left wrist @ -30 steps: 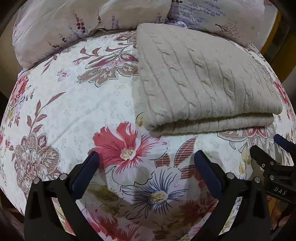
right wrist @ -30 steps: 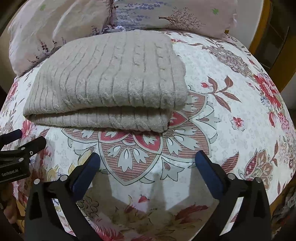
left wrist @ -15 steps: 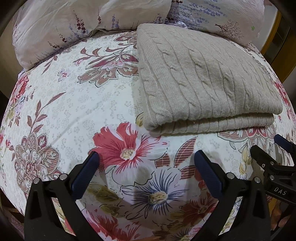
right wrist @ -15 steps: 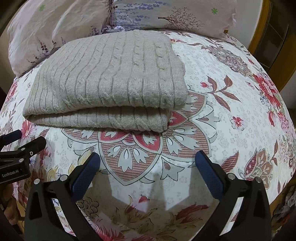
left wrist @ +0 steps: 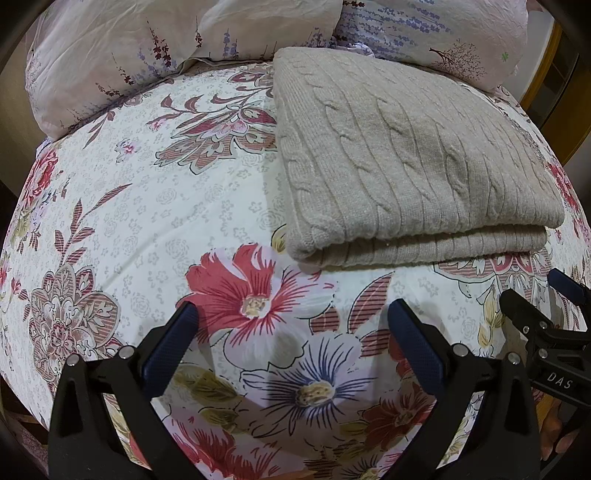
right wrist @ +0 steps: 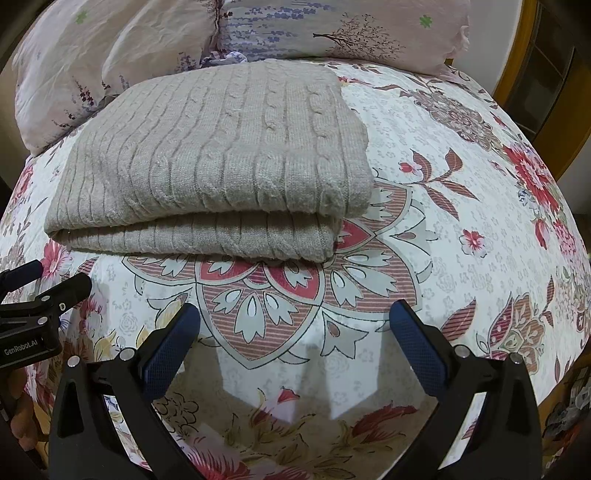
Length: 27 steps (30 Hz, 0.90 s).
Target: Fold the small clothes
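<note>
Your left gripper (left wrist: 291, 328) has its blue-padded fingers spread wide, holding nothing and touching nothing; only the flowered bedspread (left wrist: 155, 206) shows between them. Your right gripper (right wrist: 295, 328) is spread just as wide, also with nothing in it, over a red and white medallion printed on the bedspread (right wrist: 461, 206). Each gripper shows at the edge of the other's view: the right one at the lower right of the left wrist view, the left one at the lower left of the right wrist view, so the two sit side by side. The folded sweater (left wrist: 410, 166), a beige cable-knit, lies flat on the bedspread ahead of both grippers and apart from them. Its folded edge faces you, with two thick layers stacked one on the other, and that edge runs across from left to right; the cable ribs run away from you toward the pillows (left wrist: 122, 51). From your left gripper the sweater sits ahead and to the right; from your right gripper the sweater (right wrist: 221, 147) sits ahead and to the left. Its far edge reaches the pillows (right wrist: 332, 29) at the head of the bed.
</note>
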### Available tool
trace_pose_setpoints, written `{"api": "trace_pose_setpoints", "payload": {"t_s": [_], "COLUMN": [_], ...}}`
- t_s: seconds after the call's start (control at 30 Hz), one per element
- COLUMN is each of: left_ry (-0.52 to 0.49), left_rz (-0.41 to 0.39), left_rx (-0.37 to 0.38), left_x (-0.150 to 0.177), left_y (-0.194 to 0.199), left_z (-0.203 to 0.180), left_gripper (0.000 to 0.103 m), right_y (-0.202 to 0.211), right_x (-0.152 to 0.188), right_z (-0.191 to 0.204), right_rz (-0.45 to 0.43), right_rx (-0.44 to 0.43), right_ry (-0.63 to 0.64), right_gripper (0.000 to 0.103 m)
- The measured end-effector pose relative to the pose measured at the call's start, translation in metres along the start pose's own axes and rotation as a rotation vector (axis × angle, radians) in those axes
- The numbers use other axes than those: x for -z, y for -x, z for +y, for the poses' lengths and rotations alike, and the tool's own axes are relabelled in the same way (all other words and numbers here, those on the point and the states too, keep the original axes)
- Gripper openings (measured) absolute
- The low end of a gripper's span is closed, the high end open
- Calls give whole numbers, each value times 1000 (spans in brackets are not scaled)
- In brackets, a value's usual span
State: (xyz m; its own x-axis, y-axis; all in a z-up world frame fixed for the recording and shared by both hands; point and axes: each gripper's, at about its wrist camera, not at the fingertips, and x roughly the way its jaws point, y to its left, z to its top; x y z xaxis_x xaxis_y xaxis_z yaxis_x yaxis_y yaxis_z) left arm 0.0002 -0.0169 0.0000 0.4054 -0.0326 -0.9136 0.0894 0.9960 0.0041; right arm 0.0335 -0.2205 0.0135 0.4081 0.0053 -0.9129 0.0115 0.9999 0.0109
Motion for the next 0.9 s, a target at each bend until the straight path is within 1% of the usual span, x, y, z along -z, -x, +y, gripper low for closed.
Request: {"api": "trace_pose_setpoints", "payload": {"t_s": [0.63,0.9], "left_ry": [1,5], "left_rz": [1,14], "left_rx": [0,-1], "left_x": [0,-2], "left_y": [-1,-2], "left_z": [0,2], "left_gripper": [101,101], "right_y": [0,0], "right_x": [0,1], "right_z": [0,1], "right_rz": [0,0], "right_rx": [0,1], "right_ry": [-1,-2], "right_gripper": [102,102]}}
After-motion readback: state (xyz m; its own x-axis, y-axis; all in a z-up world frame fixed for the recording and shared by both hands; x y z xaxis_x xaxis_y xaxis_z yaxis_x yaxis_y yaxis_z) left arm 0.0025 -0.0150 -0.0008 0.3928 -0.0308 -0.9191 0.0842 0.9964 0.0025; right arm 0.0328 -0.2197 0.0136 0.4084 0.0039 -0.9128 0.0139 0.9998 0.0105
